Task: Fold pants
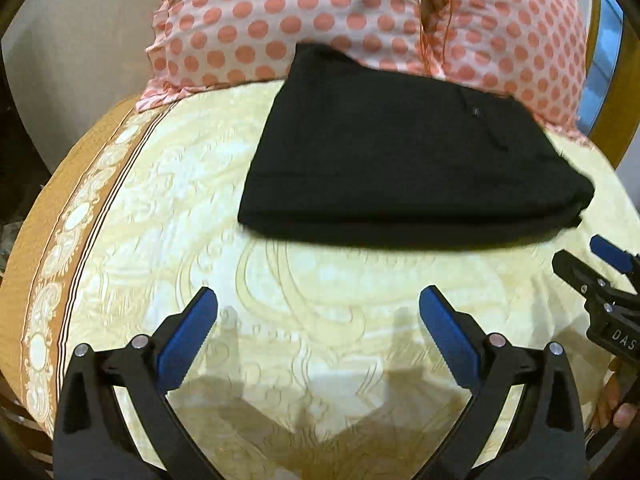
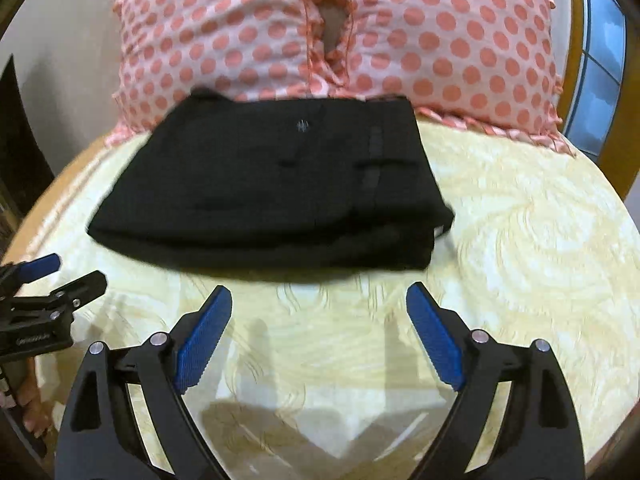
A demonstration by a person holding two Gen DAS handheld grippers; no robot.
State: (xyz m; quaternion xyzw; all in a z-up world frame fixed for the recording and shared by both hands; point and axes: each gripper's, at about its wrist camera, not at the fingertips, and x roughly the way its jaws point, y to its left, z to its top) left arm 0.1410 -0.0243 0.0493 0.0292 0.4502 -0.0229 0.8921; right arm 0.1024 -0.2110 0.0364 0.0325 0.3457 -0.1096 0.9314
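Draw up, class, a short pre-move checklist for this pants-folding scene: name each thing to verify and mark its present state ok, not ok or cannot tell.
1. Left gripper empty, jaws apart: ok.
2. Right gripper empty, jaws apart: ok.
3. Black fabric pants lie in a compact folded stack on the cream patterned bedspread: ok.
4. Stack edges aligned: not ok; in the right wrist view a lower layer pokes out at the right corner.
5. Pants free of the pink polka-dot pillows: not ok; the far edge rests against them.
6. Layers inside smooth: cannot tell, hidden and blurred.
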